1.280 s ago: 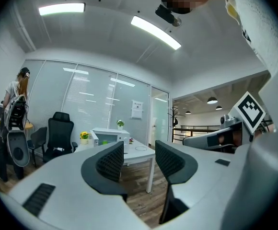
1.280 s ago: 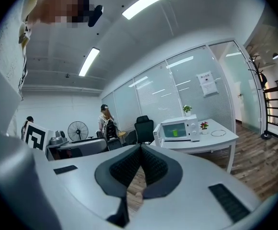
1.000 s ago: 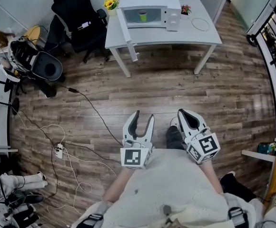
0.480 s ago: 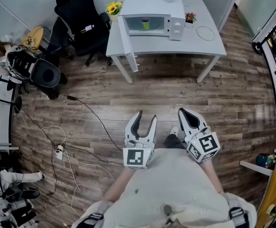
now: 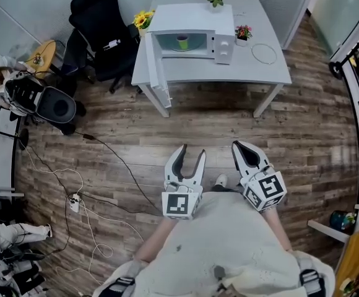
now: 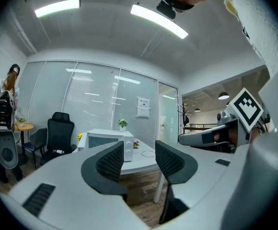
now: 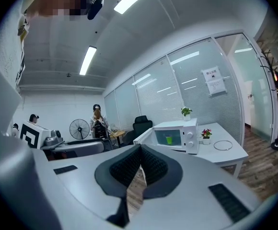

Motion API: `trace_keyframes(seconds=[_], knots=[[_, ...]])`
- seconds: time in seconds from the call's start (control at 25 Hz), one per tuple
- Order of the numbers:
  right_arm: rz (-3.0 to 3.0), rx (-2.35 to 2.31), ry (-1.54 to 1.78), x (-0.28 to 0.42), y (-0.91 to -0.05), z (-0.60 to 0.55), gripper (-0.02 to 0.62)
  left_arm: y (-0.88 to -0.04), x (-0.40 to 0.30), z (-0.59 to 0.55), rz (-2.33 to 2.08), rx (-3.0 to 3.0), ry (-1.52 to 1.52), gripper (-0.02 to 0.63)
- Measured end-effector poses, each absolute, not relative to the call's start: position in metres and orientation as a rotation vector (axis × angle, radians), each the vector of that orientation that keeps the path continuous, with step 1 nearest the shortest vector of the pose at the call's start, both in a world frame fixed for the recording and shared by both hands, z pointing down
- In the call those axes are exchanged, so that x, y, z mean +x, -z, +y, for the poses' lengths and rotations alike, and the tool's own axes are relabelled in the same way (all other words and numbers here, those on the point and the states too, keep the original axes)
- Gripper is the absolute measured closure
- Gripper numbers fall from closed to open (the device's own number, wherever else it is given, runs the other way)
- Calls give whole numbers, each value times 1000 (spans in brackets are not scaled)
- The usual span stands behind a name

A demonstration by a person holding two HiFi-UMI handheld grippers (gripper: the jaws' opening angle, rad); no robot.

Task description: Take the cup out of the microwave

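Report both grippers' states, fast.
Left gripper: open, holding nothing.
Right gripper: closed, holding nothing.

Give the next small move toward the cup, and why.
Probably step toward the table and aim the left gripper at the microwave. Its door is open with the green cup inside, but both grippers are far back over the floor. The left's jaws are apart; the right gripper is shut.

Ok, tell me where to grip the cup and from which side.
Probably the side wall of the green cup, jaws level, entering straight through the open front of the microwave: it stands upright inside, roof above, door swung out left.
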State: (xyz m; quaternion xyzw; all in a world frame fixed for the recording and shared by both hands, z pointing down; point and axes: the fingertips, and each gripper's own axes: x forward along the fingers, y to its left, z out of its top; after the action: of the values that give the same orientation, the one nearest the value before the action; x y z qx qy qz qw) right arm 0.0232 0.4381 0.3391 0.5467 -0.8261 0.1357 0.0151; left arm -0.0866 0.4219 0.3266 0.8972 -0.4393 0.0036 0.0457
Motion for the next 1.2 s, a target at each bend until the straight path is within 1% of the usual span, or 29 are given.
trace_keyframes(seconds=[0.48,1.2], knots=[[-2572,1694,-421,106,-346,399,587,-337,-13,378,-1399,2725,-43,379],[-2520,1729,-485,151,-369,371,586,-356,31,338,-1354,2686,-83,379]])
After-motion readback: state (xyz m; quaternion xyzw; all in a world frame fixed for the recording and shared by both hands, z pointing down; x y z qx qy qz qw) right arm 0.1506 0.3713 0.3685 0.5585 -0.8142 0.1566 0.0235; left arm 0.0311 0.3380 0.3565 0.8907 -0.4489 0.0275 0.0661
